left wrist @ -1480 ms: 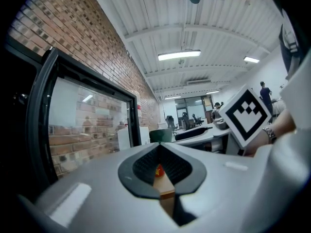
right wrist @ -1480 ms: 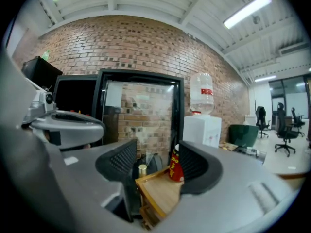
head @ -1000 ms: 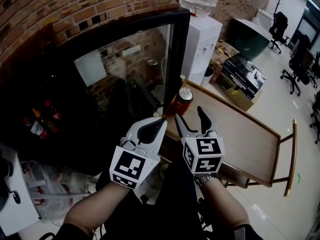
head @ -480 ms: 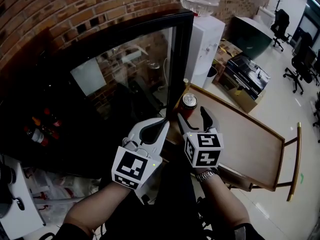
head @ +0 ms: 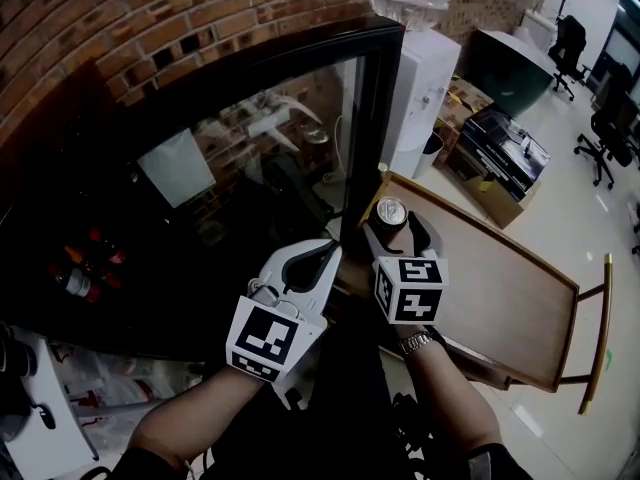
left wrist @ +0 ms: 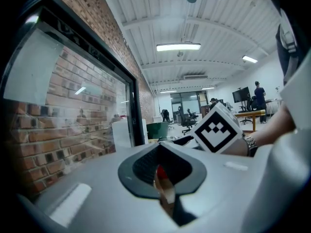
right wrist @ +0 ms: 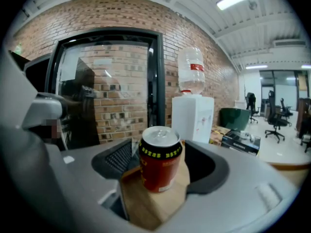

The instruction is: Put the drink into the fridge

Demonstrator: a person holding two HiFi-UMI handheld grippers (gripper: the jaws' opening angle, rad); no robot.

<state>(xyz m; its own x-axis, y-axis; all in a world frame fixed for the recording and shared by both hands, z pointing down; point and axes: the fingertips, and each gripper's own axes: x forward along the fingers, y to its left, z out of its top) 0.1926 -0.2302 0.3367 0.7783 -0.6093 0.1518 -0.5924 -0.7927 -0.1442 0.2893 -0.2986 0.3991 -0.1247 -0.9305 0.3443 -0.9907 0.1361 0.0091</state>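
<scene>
The drink, a red can point(head: 390, 211) with a silver top, stands upright on the near corner of a wooden table point(head: 490, 288). My right gripper point(head: 392, 224) reaches around it. In the right gripper view the can point(right wrist: 160, 165) sits between the jaws of the right gripper point(right wrist: 163, 160), which are opening, with a gap on each side. The left gripper point(head: 326, 252) is shut and empty, hovering by the black frame of the fridge's glass door point(head: 365, 118). In the left gripper view the left gripper point(left wrist: 163, 154) shows closed pads and a sliver of red behind them.
A white water dispenser point(head: 420, 88) with a bottle on top stands just right of the fridge. Dark boxes point(head: 495, 148) lie on the floor beyond the table. Red bottles point(head: 75, 258) show at the far left. Office chairs point(head: 610, 118) stand at the right.
The right gripper has moved forward until the can stands between its jaws, which have spread wider. The left gripper has stayed shut and drifted slightly right.
</scene>
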